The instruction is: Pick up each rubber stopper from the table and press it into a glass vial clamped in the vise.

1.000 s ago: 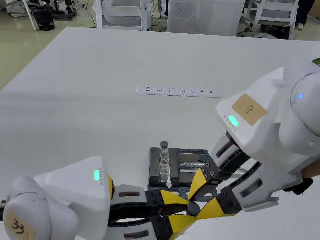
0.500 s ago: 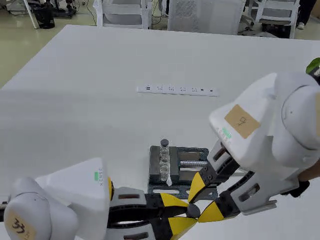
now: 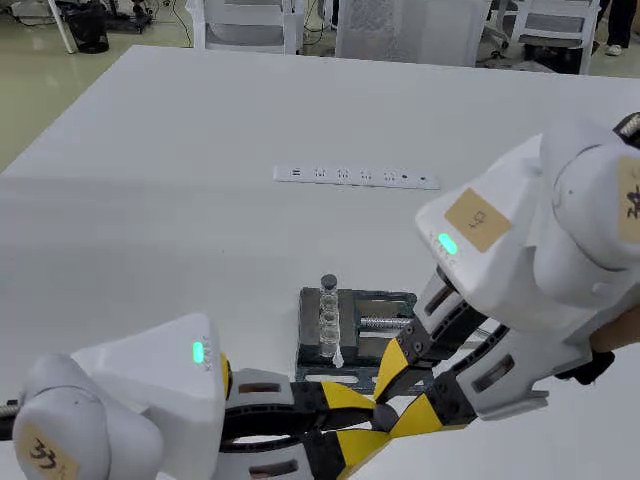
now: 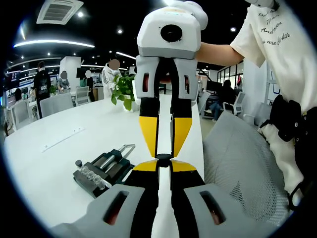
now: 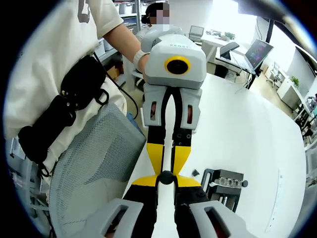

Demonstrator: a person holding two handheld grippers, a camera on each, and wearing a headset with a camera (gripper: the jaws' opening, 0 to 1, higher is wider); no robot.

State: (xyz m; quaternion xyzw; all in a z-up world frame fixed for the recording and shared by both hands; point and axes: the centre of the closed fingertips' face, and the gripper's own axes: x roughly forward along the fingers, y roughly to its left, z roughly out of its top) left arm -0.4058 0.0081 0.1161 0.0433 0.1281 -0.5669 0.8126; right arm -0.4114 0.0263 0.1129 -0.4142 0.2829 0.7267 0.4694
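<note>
A dark rubber stopper [image 3: 383,414] [image 4: 163,157] [image 5: 166,177] is held in the air just in front of the vise [image 3: 376,301], near the table's front edge. My left gripper [image 3: 372,420] [image 4: 163,163] reaches in from the lower left. My right gripper [image 3: 392,408] [image 5: 166,179] comes from the right. The two meet tip to tip, and both look shut on the stopper. The vise clamps a row of glass vials [image 3: 328,328] [image 4: 92,175] [image 5: 228,182]. The far vial [image 3: 328,286] carries a dark stopper.
A white power strip [image 3: 355,180] lies on the white table [image 3: 180,200] beyond the vise. A grey mesh chair [image 4: 242,163] [image 5: 94,158] stands at the table's near side, beside the person. More chairs stand past the far edge.
The grippers stay tip to tip on the stopper in the same spot. The right gripper's body has shifted slightly; the head camera has moved a little.
</note>
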